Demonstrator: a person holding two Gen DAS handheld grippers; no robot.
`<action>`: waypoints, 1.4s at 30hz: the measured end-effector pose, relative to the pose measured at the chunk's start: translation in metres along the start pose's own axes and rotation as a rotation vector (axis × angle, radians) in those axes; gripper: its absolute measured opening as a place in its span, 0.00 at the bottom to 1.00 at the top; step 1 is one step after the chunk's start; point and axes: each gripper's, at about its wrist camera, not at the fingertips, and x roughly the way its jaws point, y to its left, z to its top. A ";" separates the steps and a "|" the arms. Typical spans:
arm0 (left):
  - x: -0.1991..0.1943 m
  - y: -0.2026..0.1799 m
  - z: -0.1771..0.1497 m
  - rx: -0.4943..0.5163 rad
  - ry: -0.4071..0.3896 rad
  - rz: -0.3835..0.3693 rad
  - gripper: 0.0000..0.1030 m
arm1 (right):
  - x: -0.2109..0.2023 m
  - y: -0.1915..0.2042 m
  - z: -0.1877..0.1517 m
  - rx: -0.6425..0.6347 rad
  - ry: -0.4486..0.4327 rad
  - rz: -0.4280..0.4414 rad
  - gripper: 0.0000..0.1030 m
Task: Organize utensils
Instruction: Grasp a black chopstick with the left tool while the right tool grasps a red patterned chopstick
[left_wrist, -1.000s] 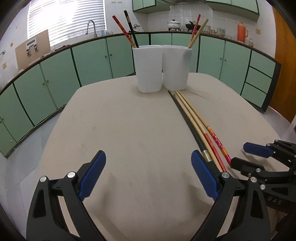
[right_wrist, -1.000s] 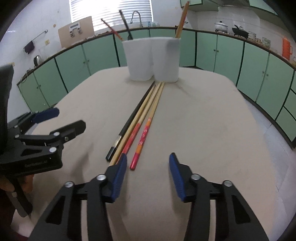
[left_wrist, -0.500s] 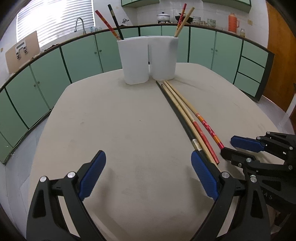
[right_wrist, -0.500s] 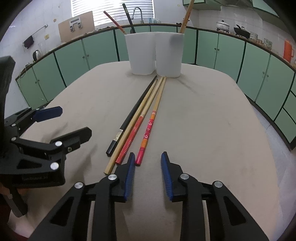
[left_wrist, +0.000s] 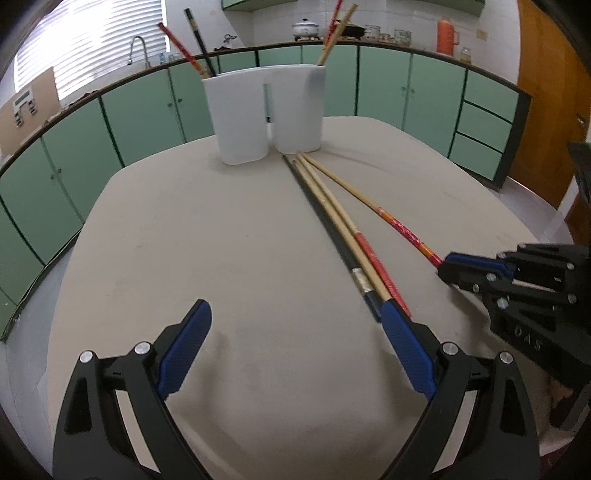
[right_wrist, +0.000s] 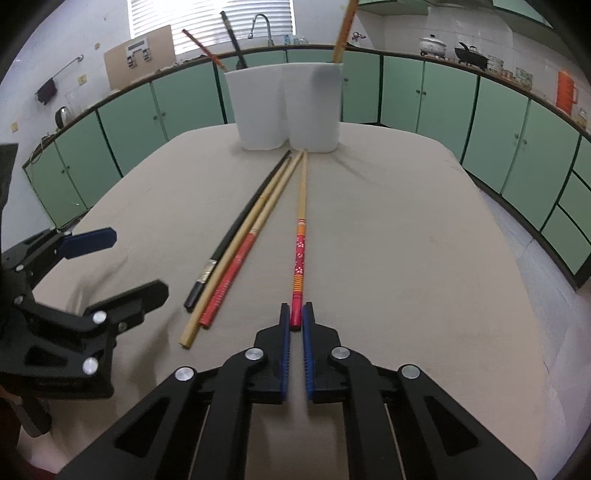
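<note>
My right gripper (right_wrist: 295, 314) is closing tight, and its pads pinch the near red tip of a flowered red-and-orange chopstick (right_wrist: 300, 229). This chopstick lies on the table and points at the white twin holder (right_wrist: 284, 107). It now lies apart from three others: a black chopstick (right_wrist: 243, 225), a plain wooden one (right_wrist: 207, 306) and a red-ended one (right_wrist: 236, 266). My left gripper (left_wrist: 295, 314) hovers open and holds nothing, its right pad (left_wrist: 402, 350) by the black chopstick's near end. In the holder (left_wrist: 264, 114), red and black chopsticks stand in the left cup and wooden ones in the right.
The table (right_wrist: 406, 258) has a beige cloth with rounded edges. Green kitchen cabinets (right_wrist: 424, 92) ring the room, with a sink tap (right_wrist: 260, 22) and a window behind the holder. Pots and an orange flask (right_wrist: 567, 88) stand on the far counter.
The right jaws closed from wide open onto the flowered chopstick's red end, and it swung away from the other three. The left gripper crept forward towards the chopsticks' near ends, still open.
</note>
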 end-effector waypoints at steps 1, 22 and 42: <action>0.002 -0.003 0.000 0.009 0.009 -0.001 0.88 | 0.000 -0.002 0.000 0.004 0.001 0.000 0.06; 0.015 0.010 -0.001 -0.056 0.092 0.051 0.88 | -0.001 -0.006 -0.001 0.001 0.000 0.016 0.07; 0.013 0.014 -0.003 -0.093 0.088 0.015 0.73 | -0.006 -0.005 -0.007 -0.045 0.005 0.086 0.18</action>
